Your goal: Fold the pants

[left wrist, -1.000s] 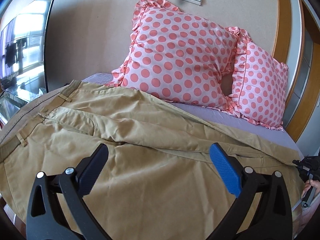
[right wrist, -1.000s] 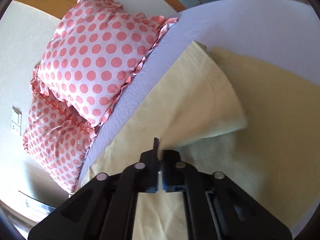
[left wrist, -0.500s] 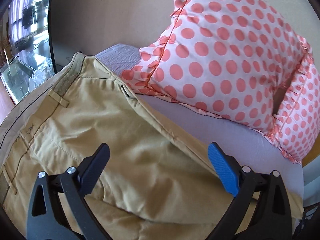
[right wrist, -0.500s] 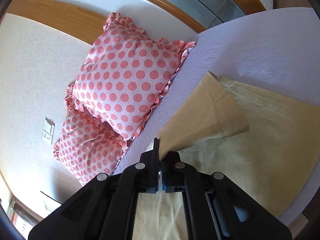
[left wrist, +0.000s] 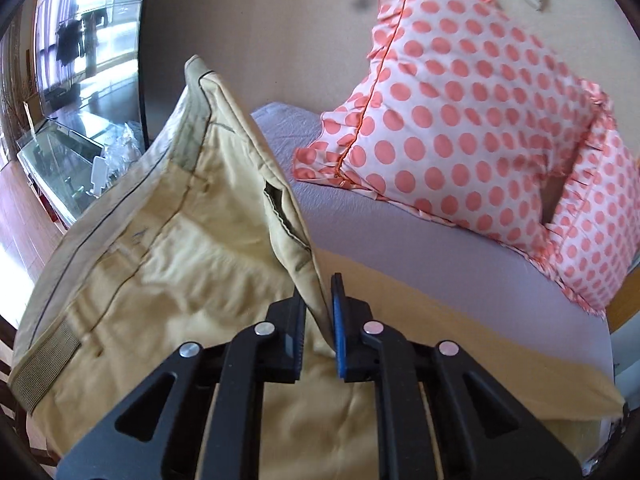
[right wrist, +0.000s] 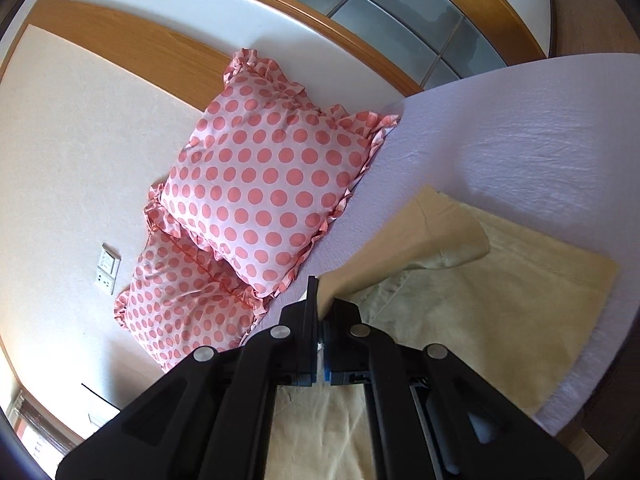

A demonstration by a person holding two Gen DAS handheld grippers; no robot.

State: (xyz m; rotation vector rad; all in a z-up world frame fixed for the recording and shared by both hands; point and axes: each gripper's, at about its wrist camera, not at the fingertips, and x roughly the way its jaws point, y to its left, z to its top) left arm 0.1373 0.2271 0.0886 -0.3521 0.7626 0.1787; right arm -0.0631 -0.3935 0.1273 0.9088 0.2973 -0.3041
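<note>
Khaki pants [left wrist: 168, 248] lie on a bed with a lilac sheet [left wrist: 440, 248]. My left gripper [left wrist: 320, 304] is shut on the far edge of the pants near the waistband and lifts that flap, with the waistband [left wrist: 200, 92] standing up. My right gripper [right wrist: 322, 300] is shut on the far edge of a pant leg [right wrist: 432, 240] and holds it raised, folded over the other leg [right wrist: 500, 304] that lies flat on the sheet [right wrist: 520, 132].
Two pink polka-dot pillows [left wrist: 472, 100] lean on the wall at the head of the bed, also in the right wrist view [right wrist: 260, 188]. A glass table [left wrist: 56, 152] and wooden floor lie past the bed's left side. Wall sockets [right wrist: 108, 268] sit beside the pillows.
My left gripper moved forward over the pants, closed on their far edge and lifted the waist flap. My right gripper stayed shut and raised the leg edge higher.
</note>
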